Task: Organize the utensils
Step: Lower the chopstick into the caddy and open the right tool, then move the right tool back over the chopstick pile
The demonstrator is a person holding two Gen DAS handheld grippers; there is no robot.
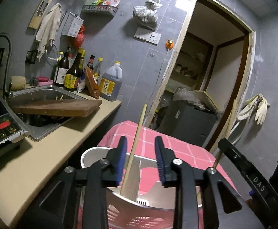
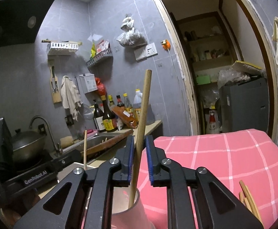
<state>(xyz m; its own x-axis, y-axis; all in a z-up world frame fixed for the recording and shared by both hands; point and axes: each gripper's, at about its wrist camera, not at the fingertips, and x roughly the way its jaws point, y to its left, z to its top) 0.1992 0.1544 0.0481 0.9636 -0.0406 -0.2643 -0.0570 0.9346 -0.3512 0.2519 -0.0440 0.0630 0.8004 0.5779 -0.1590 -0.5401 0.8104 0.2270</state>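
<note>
In the left wrist view my left gripper [image 1: 141, 158] is open above a metal holder [image 1: 158, 200] that sits in a pink basket [image 1: 127, 217]. A thin wooden chopstick [image 1: 134, 147] stands in the holder between the fingers, touching neither. In the right wrist view my right gripper [image 2: 139, 159] has its pads close around a thick wooden stick [image 2: 141, 126]. The stick's lower end stands in a pink cup [image 2: 127, 210]. The right gripper also shows at the right edge of the left wrist view [image 1: 244, 171].
A pink checked cloth [image 2: 215, 162] covers the table. More chopsticks [image 2: 247, 198] lie at the lower right. A counter [image 1: 49, 152] on the left holds a sink, a wooden cutting board [image 1: 58, 107], sauce bottles and a stove. An open doorway [image 1: 205, 76] lies behind.
</note>
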